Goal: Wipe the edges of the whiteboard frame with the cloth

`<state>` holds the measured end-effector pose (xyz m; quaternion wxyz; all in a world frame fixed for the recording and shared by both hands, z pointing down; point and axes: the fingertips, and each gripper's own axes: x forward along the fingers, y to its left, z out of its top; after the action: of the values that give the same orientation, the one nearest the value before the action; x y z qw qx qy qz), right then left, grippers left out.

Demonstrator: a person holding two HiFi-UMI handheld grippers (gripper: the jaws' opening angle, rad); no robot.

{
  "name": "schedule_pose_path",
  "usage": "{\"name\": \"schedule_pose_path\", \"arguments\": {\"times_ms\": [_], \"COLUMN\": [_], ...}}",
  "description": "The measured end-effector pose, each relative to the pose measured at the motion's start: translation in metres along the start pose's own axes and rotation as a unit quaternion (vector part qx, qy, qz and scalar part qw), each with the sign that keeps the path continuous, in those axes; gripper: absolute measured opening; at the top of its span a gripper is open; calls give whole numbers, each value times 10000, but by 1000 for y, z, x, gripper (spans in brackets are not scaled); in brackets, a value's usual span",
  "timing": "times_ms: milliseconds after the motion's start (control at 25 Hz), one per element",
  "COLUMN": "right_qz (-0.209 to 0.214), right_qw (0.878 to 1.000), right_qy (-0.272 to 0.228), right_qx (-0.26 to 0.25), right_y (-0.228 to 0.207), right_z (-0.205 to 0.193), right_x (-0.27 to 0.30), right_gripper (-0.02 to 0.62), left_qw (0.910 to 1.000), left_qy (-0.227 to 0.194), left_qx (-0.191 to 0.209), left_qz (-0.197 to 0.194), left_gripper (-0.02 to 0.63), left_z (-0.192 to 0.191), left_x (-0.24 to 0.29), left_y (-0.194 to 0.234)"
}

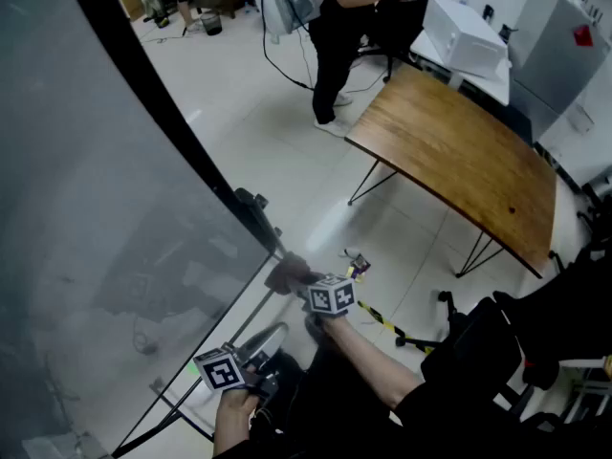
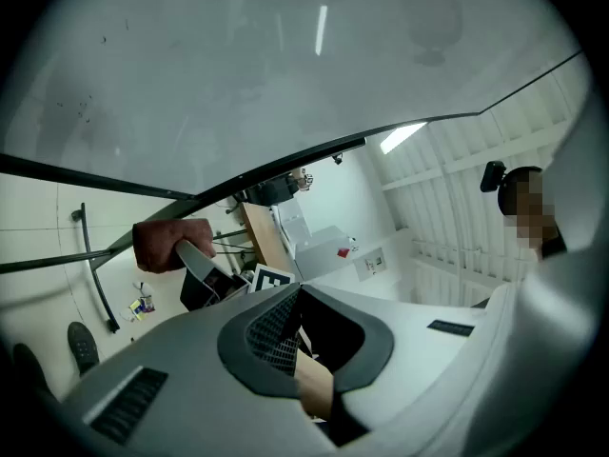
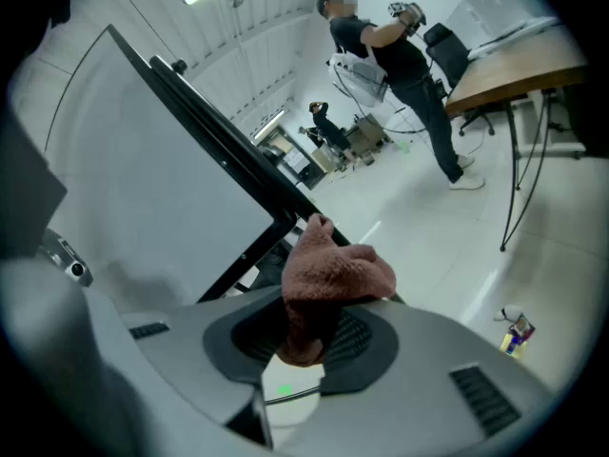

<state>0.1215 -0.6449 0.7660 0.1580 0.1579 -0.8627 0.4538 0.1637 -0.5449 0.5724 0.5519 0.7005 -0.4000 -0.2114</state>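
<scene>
The whiteboard fills the left of the head view, and its black frame runs diagonally down to a lower corner. A reddish-brown cloth is pressed against that corner, with my right gripper shut on it. The right gripper view shows the cloth bunched between the jaws of this gripper, touching the frame. My left gripper hangs lower and nearer, below the board's bottom edge. In its own view the left gripper is open and holds nothing, and the cloth lies ahead under the frame.
A wooden table on thin black legs stands to the right, with a white box behind it. A person stands at the back. A black chair is at the lower right. Small items lie on the floor near the board's stand legs.
</scene>
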Motion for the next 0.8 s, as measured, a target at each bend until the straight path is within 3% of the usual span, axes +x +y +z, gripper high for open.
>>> {"name": "schedule_pose_path", "arguments": {"times_ms": [200,480,800], "right_qz": [326,781,887], "right_qw": [9973,9802,9758], "right_qy": [344,343,430], "right_qx": [-552,-1789,-1952], "right_y": [-25,-6,-2], "right_z": [23,33,30], "right_x": [36,54,53], "right_gripper": [94,94,94], "left_qw": [9993,9971,9930], "left_qy": [-301,-631,-1041], "left_qx": [-133,-144,-247], "left_qz": [195,403,498], "left_gripper": [-4,-3,-4], "left_z": [8,28,35], "left_x": [25,25,12], "left_y": [23,30,39]}}
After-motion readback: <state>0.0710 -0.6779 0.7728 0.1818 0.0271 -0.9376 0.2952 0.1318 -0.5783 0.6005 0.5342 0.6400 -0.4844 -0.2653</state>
